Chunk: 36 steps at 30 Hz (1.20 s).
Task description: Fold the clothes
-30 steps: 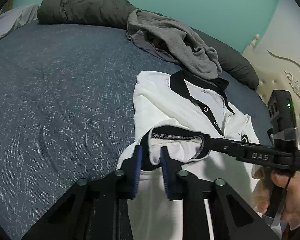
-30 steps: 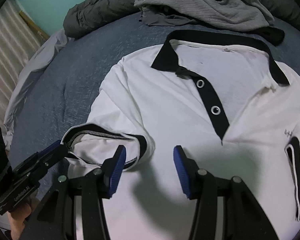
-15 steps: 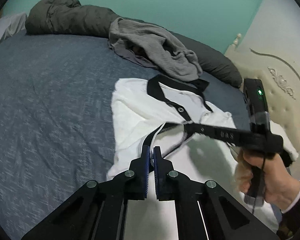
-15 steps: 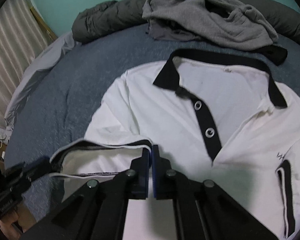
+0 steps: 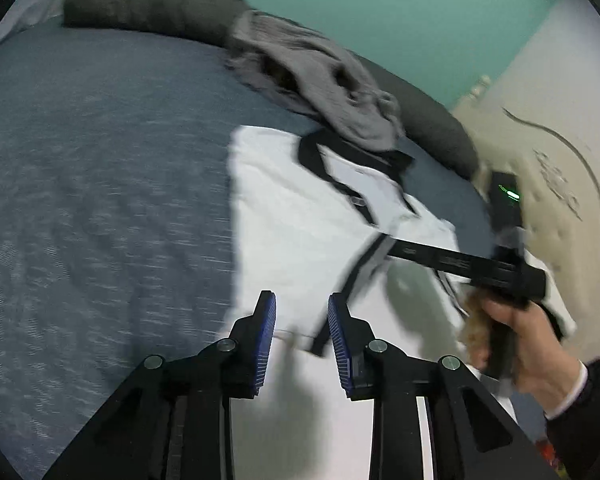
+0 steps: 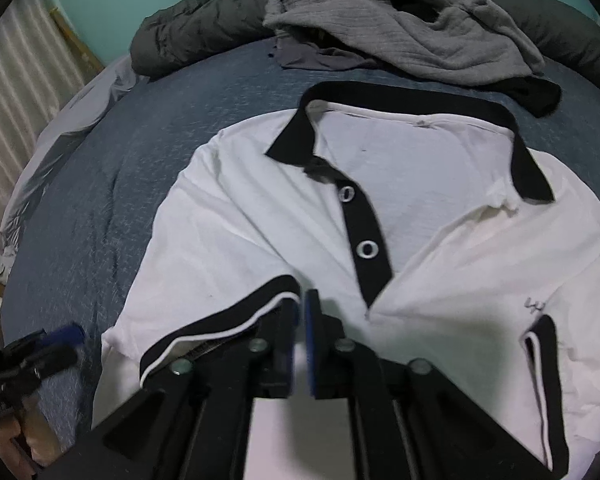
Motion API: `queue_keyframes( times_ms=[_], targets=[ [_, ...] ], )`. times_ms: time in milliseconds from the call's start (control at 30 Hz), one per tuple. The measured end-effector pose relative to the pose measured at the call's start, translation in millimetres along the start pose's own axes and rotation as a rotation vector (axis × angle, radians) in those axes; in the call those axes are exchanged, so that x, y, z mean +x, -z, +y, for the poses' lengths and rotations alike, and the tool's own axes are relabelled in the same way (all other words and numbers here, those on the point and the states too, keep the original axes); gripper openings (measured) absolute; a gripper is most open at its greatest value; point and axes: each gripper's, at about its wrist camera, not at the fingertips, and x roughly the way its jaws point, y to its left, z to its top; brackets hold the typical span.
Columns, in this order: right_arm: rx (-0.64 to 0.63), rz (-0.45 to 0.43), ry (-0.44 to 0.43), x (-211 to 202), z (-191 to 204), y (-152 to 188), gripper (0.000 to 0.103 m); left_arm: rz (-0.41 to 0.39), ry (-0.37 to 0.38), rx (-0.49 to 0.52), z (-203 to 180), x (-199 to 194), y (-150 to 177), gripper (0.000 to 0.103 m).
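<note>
Right wrist view: white polo shirt lies face-up on the bed, frame centre | right gripper clenched on the sleeve cuff, lower left | left gripper released | risk: thin cuff slips out, sleeve flops back unfolded.

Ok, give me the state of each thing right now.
Left gripper: open, holding nothing.
Right gripper: shut on sleeve cuff.
Polo: face up, collar open, sleeve folded inward.
Grey garment: crumpled, unfolded.
</note>
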Motion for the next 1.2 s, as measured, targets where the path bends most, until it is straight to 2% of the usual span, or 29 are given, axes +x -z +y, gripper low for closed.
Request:
queue_keyframes(
  times_ms=[33,100,133,367,600,867,933,1067,1200],
  targets=[
    [0.027,-0.012,-0.005,-4.0,-2.4,0.4,0.024,0.001,-0.022,-0.021,6.2,0.4,-0.3,0.030],
    [0.072,-0.032,-0.027,-10.7,-4.5,2.2,0.052,0.011,-0.044,-0.047,15.7,2.0,0.6,0.030],
    [0.093,-0.041,-0.040,-13.7,-4.8,3.4,0.054,0.016,-0.053,-0.050,18.1,3.2,1.2,0.030],
    [0.204,-0.092,-0.133,-30.8,-0.7,11.7,0.054,0.073,-0.044,-0.060,20.5,16.3,4.5,0.029],
    [0.230,0.062,-0.240,-0.1,27.0,31.1,0.054,0.150,-0.072,0.011,16.8,27.4,11.5,0.029],
    [0.248,0.089,-0.308,11.4,42.9,46.4,0.054,0.169,-0.055,0.035,17.0,31.6,13.7,0.010],
    [0.233,0.100,-0.323,16.4,46.1,46.6,0.043,0.168,-0.050,0.036,17.6,31.3,13.6,0.005],
    [0.191,0.111,-0.325,21.0,51.8,46.4,0.004,0.143,-0.056,0.043,15.6,25.6,10.8,0.003],
    [0.165,0.075,-0.331,11.6,56.9,44.3,0.001,0.114,-0.042,0.019,19.5,18.8,6.6,0.004]
  ],
)
